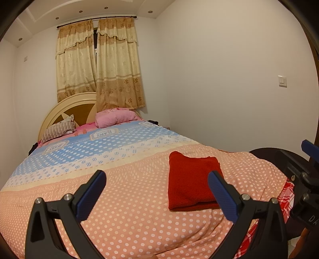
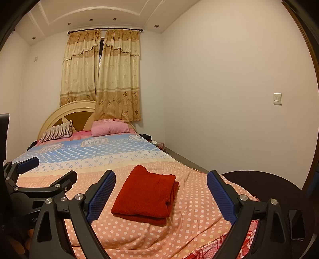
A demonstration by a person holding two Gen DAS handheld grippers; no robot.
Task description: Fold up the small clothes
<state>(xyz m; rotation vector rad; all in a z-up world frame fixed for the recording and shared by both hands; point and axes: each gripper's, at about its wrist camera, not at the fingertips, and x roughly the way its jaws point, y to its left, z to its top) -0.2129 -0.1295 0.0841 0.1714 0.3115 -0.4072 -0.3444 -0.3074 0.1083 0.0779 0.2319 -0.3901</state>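
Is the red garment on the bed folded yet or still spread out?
Folded. The red garment lies on the polka-dot bedspread as a compact rectangle with stacked layers showing along its near edge. Neither gripper is touching it.

Small bedroom, plain white walls (image 2: 219, 79), warm artificial lighting. The stepped ceiling (image 2: 89, 12) carries small recessed spotlights (image 2: 156, 26). On the far wall, 2 cream-and-tan floral curtains (image 2: 101, 75) hang from a dark rod (image 2: 105, 29); a narrow dark gap shows between them. A bed (image 1: 129, 199) fills most of the floor area, with a rounded cream headboard (image 2: 65, 113), a polka-dot cover in peach and blue bands, 1 striped pillow (image 2: 56, 133) and 1 pink pillow (image 2: 109, 127). A light switch (image 2: 277, 98) is mounted on the right wall. A round dark table (image 2: 279, 191) stands near the foot of the bed.
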